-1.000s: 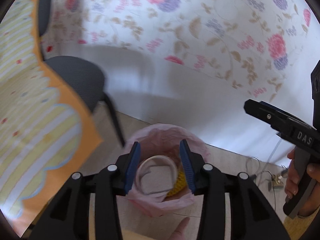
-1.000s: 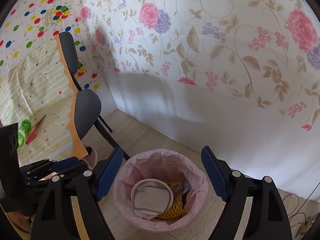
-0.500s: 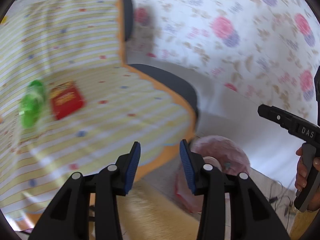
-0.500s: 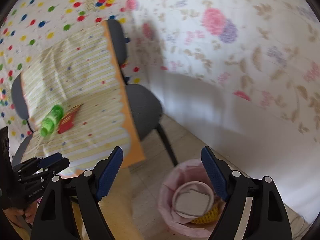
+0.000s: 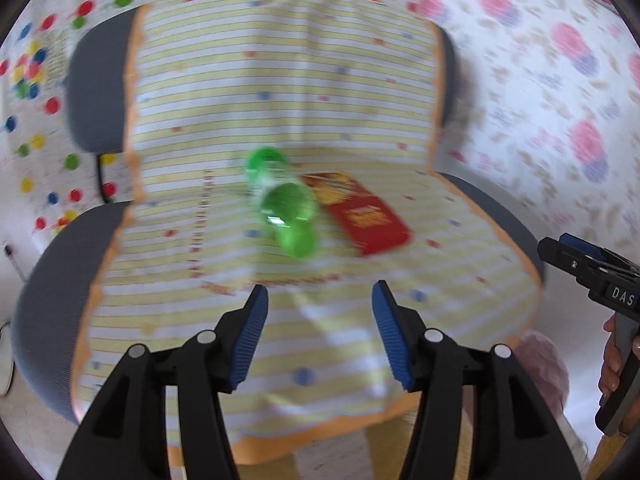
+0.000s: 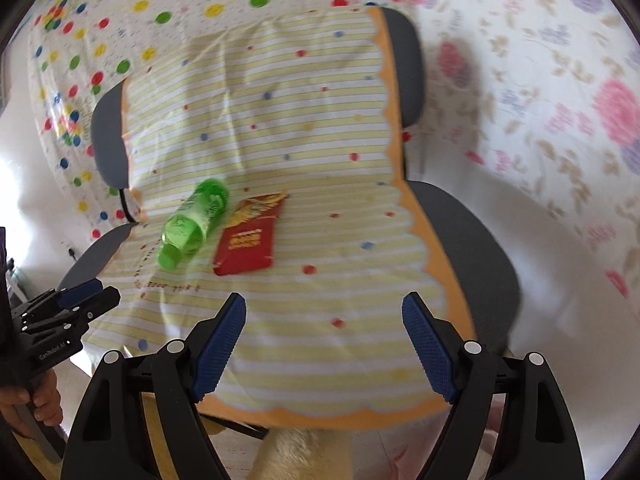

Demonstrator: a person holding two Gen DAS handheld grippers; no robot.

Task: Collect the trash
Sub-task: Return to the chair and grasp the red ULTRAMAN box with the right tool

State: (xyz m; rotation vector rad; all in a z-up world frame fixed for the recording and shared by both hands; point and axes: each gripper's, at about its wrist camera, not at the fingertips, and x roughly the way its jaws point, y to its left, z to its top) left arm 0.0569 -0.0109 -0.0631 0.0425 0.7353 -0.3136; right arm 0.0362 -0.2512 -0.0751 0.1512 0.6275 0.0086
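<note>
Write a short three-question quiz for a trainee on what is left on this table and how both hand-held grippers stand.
1. True or false: the green bottle stands upright on the striped tablecloth.
2. What lies right beside the bottle? A) a red packet B) a white cup C) a blue sponge
3. Fill in: the left hand-held gripper and the right hand-held gripper are both ____ and hold nothing.

Key
1. False: it lies on its side, its cap toward the cameras.
2. A: the red packet lies flat next to the bottle.
3. open
</note>
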